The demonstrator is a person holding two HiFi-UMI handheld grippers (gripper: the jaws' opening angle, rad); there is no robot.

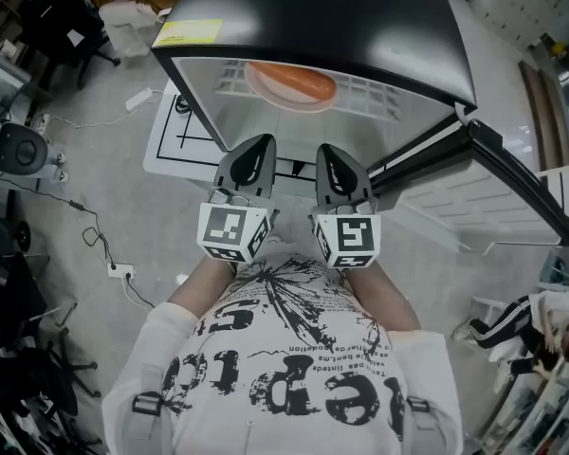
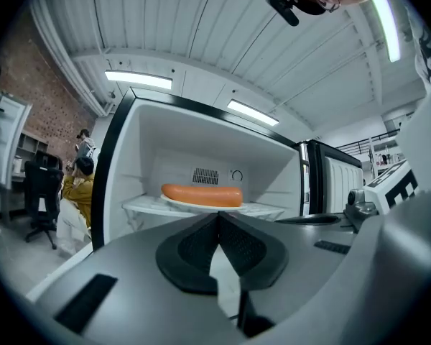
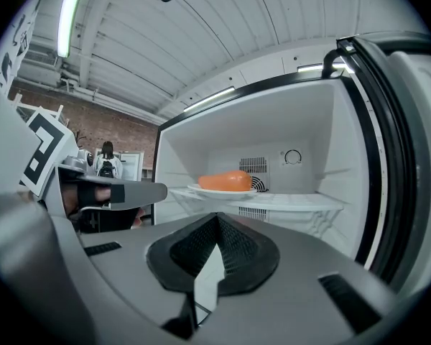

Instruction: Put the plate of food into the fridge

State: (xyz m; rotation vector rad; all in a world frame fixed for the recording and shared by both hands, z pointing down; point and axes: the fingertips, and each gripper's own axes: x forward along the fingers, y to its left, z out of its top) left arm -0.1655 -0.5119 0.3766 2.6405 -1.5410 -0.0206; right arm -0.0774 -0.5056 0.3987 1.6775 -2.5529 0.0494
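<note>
A white plate [image 2: 201, 205] carrying an orange sausage [image 2: 202, 194] rests on the wire shelf [image 3: 287, 203] inside the open fridge [image 1: 322, 27]. From above the sausage [image 1: 291, 81] shows just under the fridge's top edge. My left gripper [image 1: 249, 152] and right gripper [image 1: 339, 162] hover side by side in front of the opening, well short of the plate. Both point level at the fridge, with jaws shut and nothing between them. In the right gripper view the plate [image 3: 223, 190] sits to the left on the shelf.
The fridge door [image 1: 512, 173] stands open to the right. A person in yellow [image 2: 77, 192] sits beside an office chair [image 2: 42, 192] at the left. Cables and a power strip [image 1: 120, 272] lie on the floor at the left.
</note>
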